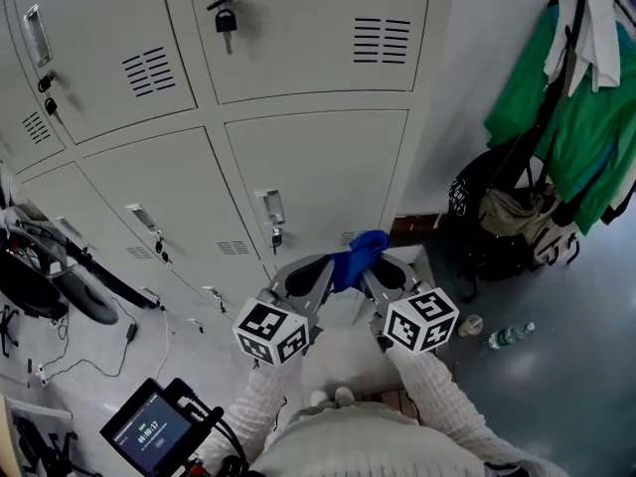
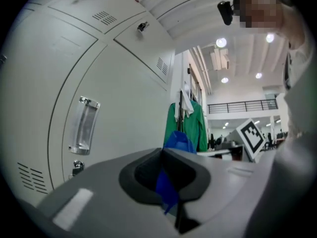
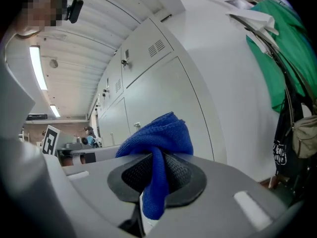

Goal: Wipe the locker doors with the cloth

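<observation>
Head view: my left claw (image 1: 316, 274) and right claw (image 1: 378, 271) each clamp the blue cloth (image 1: 358, 254); lower locker door (image 1: 328, 167) lies just ahead.

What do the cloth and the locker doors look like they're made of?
The cloth: likely microfibre or terry, blue, matte; a fine knitted texture shows and it folds limply in the right gripper. The locker doors: probably painted sheet metal, pale grey, faint sheen; flat panels with punched vent slots and a shiny handle.
</observation>
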A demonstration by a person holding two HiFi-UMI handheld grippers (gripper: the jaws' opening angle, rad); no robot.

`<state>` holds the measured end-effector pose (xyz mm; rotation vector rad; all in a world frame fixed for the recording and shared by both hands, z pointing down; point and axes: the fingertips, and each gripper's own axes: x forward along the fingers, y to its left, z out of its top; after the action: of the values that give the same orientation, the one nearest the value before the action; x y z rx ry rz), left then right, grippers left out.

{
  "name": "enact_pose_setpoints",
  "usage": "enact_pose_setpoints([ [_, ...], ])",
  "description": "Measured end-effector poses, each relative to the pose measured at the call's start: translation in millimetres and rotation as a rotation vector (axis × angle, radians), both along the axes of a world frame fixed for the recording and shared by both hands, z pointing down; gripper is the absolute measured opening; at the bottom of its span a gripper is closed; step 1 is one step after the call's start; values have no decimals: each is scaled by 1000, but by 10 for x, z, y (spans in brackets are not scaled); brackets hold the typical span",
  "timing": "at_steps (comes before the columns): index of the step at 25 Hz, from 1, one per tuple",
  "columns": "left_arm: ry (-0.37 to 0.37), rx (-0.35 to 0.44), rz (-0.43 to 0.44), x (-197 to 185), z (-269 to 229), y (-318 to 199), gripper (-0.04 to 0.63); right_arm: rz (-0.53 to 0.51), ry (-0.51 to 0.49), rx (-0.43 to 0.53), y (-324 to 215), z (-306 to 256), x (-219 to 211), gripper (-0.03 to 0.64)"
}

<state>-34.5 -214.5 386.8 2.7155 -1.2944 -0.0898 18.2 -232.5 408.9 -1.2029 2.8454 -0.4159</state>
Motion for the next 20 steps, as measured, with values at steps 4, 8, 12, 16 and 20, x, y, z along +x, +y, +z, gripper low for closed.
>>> enact_pose_setpoints([
  [4,60,18,-40,-73,-88,144,6,-17,-2,35,148,-100,-4,52],
  [8,71,38,-59,-93,-137,200,6,-40,12,59,223,-119,-54,52],
  [12,84,43,-97,-163,-138,268,6,-56,12,81,306,-155,-72,52],
  [16,95,22,-105,-140,-68,282,6,-66,-4,89,328,-174,-49,52],
  [20,94,11,-101,-107,-32,271,6,-87,-7,76,362,-114,-74,52],
])
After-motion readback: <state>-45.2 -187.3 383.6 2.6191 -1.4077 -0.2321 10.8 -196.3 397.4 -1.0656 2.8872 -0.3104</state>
